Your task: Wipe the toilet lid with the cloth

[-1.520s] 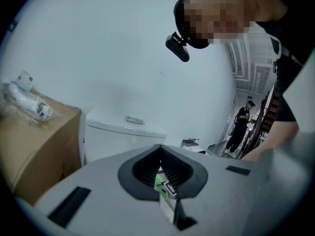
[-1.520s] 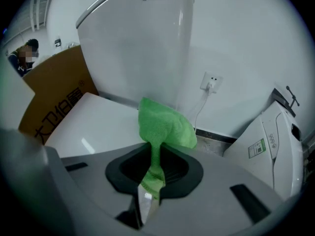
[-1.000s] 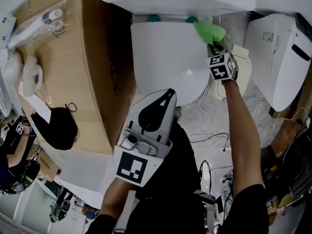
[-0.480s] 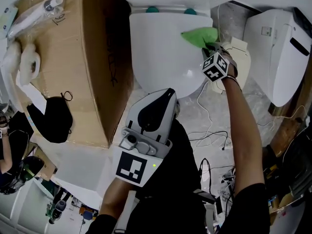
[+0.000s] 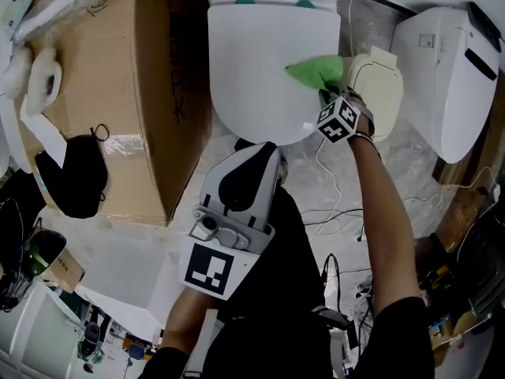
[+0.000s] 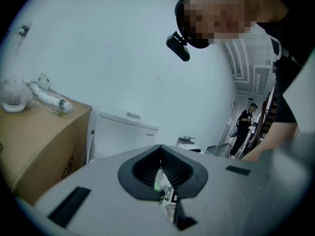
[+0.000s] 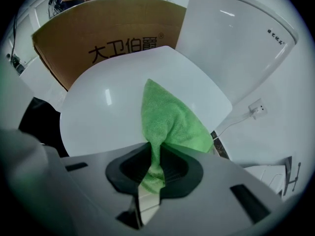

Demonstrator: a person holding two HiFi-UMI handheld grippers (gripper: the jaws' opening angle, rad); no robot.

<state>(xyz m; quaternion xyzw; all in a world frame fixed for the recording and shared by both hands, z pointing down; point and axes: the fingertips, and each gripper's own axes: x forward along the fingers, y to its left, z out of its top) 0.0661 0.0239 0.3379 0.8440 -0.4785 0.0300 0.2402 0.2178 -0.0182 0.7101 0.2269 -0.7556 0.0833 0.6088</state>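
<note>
As seen from the head view, the right gripper (image 5: 328, 95) stands at the right-hand side of the closed white toilet lid (image 5: 260, 54), with the green cloth (image 5: 316, 71) bunched ahead of it on the lid's right edge; that view does not show how the jaws stand. The right gripper view does: the right gripper (image 7: 151, 167) has its jaws clamped on a gathered fold of the cloth (image 7: 167, 117), and the rest of the fabric fans out flat on the lid (image 7: 103, 107). This view also shows the white cistern (image 7: 236, 43) behind the lid and printed characters on the cardboard box (image 7: 113, 28); in the head view the box (image 5: 118, 93) lies along the left of the toilet.

The left gripper (image 5: 267, 163) is held low before the person's body, its tip near the lid's front edge; whether it touches cannot be told. The left gripper view shows the left gripper (image 6: 160, 178) with jaws drawn together and nothing held; it looks up at a pale wall, the cistern (image 6: 123, 132) and a distant person (image 6: 244, 127). Only the head view shows a second white toilet (image 5: 450, 77) at the right and loose cables (image 5: 339, 212) on the floor.
</note>
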